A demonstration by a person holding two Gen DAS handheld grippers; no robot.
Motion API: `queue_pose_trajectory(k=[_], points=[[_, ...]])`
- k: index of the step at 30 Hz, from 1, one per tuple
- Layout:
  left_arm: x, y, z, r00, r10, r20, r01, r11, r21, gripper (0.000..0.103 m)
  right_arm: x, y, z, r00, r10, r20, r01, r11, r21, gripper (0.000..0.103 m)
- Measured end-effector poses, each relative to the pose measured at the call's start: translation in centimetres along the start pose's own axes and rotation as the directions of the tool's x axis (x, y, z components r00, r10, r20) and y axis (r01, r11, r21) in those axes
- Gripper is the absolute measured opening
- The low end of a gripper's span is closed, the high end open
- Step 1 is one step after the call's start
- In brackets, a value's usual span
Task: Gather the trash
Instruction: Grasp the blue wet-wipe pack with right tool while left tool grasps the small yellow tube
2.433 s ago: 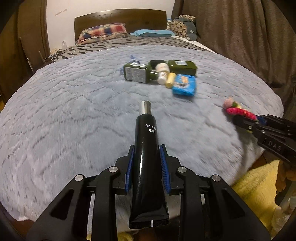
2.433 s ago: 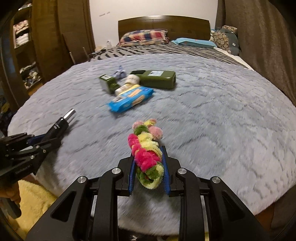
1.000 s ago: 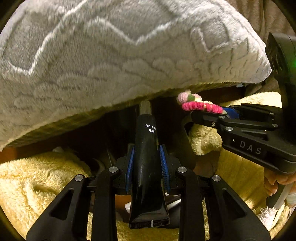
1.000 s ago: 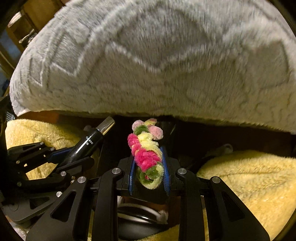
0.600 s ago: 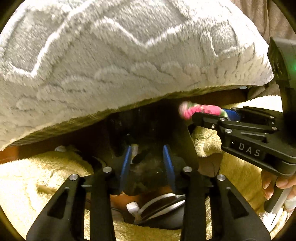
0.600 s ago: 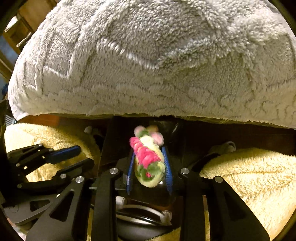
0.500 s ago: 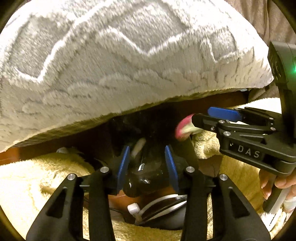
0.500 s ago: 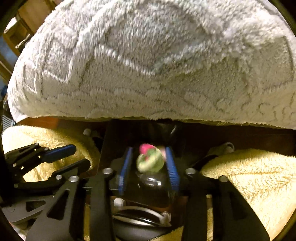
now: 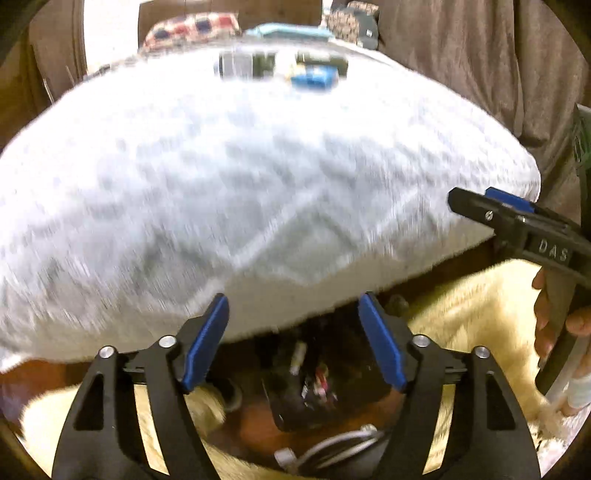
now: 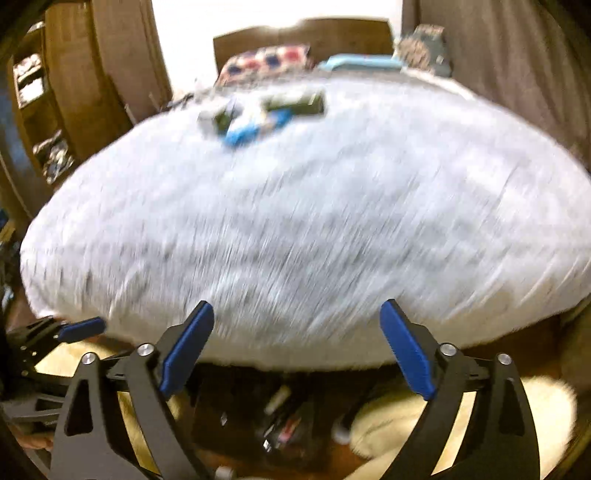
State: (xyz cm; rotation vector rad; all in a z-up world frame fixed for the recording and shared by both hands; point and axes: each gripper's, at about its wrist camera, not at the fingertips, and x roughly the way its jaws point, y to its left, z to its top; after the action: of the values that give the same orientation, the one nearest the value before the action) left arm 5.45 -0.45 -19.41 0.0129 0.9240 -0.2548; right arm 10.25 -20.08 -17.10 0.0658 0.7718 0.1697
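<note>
Both frames are motion-blurred. My left gripper (image 9: 293, 314) is open and empty, above a dark bin (image 9: 314, 391) on the floor at the foot of the bed; the dropped trash lies inside. My right gripper (image 10: 295, 325) is open and empty over the same bin (image 10: 280, 417). It also shows at the right of the left wrist view (image 9: 476, 205). A cluster of trash lies far back on the grey blanket (image 9: 258, 177): dark green boxes (image 9: 245, 64) and a blue packet (image 9: 314, 79), also seen in the right wrist view (image 10: 255, 127).
A yellow fluffy rug (image 9: 480, 314) lies on the floor around the bin. A white cable (image 9: 332, 448) lies near the bin. Pillows (image 10: 266, 61) and a wooden headboard (image 10: 303, 31) are at the far end. Brown curtains (image 9: 480, 74) hang at the right; wooden shelves (image 10: 44, 110) stand at the left.
Both grippers opened and dropped the black tube and the colourful fuzzy string into the bin. Both have since risen and tilted up, so the bed top is back in view.
</note>
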Motion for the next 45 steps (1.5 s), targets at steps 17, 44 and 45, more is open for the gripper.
queue_pose_trajectory(k=[17, 44, 45], points=[[2.2, 4.2, 11.3, 0.988, 0.129, 0.089, -0.129, 0.992, 0.000, 0.077, 7.1, 1.7, 10.3, 0.999, 0.021, 0.037, -0.022, 0.999, 0.023, 0.093], [5.6, 3.5, 16.0, 0.992, 0.088, 0.090, -0.092, 0.995, 0.036, 0.077, 14.1, 3.5, 14.6, 0.994, 0.095, -0.051, -0.089, 0.991, 0.100, 0.020], [5.7, 3.3, 16.2, 0.992, 0.084, 0.093, -0.088, 0.995, 0.040, 0.077, 13.7, 3.2, 14.7, 0.996, 0.077, -0.045, -0.072, 0.993, 0.093, 0.020]])
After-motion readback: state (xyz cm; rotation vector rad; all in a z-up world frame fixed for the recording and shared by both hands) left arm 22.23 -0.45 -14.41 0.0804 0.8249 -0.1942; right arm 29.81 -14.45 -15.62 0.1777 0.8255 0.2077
